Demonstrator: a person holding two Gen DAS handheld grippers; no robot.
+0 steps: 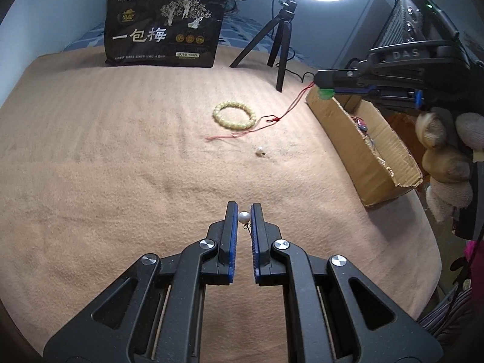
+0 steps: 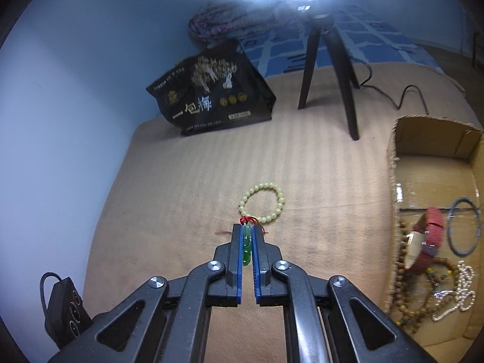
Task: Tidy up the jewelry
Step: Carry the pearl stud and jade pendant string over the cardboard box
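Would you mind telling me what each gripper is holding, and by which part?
The left gripper pinches a pearl earring by the pearl itself. The right gripper clamps a green pendant by its flat sides.

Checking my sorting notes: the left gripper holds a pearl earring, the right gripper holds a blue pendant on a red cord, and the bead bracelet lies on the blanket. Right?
One slip: the pendant in the right gripper is green, not blue, as the right wrist view shows. The left gripper does hold the pearl earring, and the bead bracelet lies on the blanket.
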